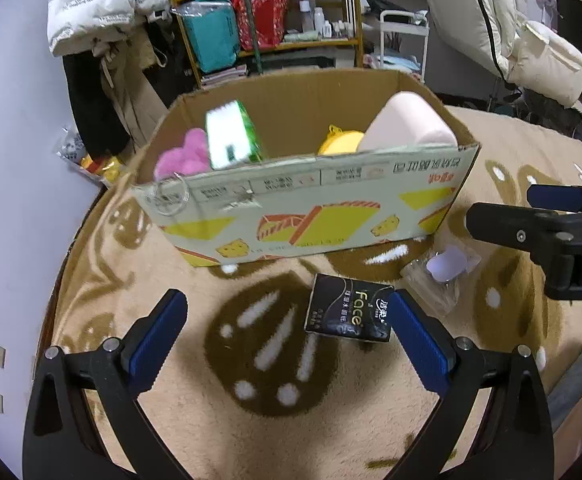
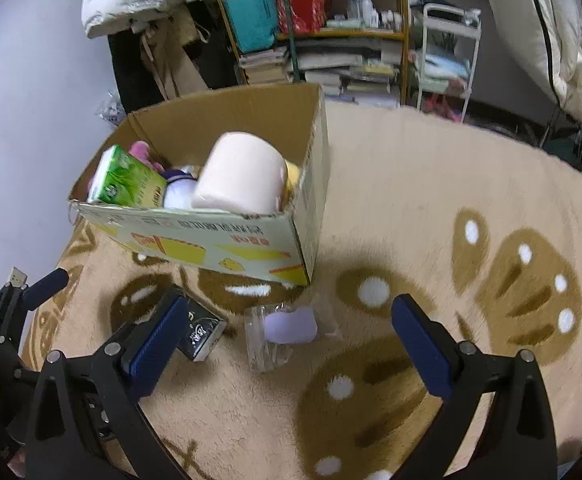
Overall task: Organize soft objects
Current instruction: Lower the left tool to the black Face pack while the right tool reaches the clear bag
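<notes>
A cardboard box (image 1: 303, 192) (image 2: 211, 236) stands on the beige patterned blanket (image 1: 179, 288). Inside lie a pink plush (image 1: 183, 156), a green tissue pack (image 1: 231, 136) (image 2: 129, 180), a yellow toy (image 1: 339, 142) and a pink roll (image 1: 409, 124) (image 2: 239, 176). A black tissue pack (image 1: 349, 314) (image 2: 201, 334) lies in front of the box, just ahead of my open left gripper (image 1: 287, 336), nearer its right finger. A clear bag with a lilac soft item (image 2: 287, 326) (image 1: 447, 266) lies ahead of my open right gripper (image 2: 287, 344). Both grippers hold nothing.
A wall (image 1: 7, 200) runs along the left. Behind the box stand a shelf (image 1: 267, 12) with bags and bottles, hanging coats (image 1: 95, 8) and a white trolley (image 2: 447, 52). The blanket spreads wide to the right (image 2: 471, 200).
</notes>
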`<state>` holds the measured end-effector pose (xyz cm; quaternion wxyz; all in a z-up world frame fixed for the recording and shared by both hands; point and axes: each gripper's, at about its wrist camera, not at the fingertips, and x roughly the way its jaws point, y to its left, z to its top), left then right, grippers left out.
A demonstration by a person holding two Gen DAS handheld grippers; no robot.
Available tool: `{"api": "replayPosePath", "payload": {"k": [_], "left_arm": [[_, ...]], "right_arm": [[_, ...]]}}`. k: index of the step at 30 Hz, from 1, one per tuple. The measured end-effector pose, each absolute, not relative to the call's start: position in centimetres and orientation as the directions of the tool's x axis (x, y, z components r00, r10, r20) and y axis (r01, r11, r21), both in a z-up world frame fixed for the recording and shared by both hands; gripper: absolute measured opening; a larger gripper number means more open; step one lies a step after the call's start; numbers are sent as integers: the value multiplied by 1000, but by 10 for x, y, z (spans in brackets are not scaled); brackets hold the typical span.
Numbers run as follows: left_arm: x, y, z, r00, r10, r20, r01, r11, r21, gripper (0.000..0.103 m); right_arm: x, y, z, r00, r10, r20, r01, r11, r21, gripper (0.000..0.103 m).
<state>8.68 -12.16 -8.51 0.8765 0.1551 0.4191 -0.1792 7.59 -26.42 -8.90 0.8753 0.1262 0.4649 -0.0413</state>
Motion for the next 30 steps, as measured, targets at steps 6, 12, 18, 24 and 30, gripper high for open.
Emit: {"api": "replayPosePath", "payload": {"k": [6,12,18,24,30], "left_arm": [[92,-131,-99,551,-188,-813,468,877,113,99],[97,-137,-110,507,-201,-838,486,870,85,99],[101,-141,-118,473,-213,-855,502,863,63,99],[104,-148,-126,455,-214,-864,517,854,60,99],[103,-153,-133,436,-214,-874,531,845,58,99]], "right_arm": [[80,-262,-97,537,54,-842,182,967,177,103],[87,-262,-113,484,60,-873,192,966,172,103],[95,-258,-127,441,82,-894,177,968,176,103],[101,-250,-138,400,74,-914,160,976,149,103],[106,-247,-150,358,79,-930,154,978,143,102]]}}
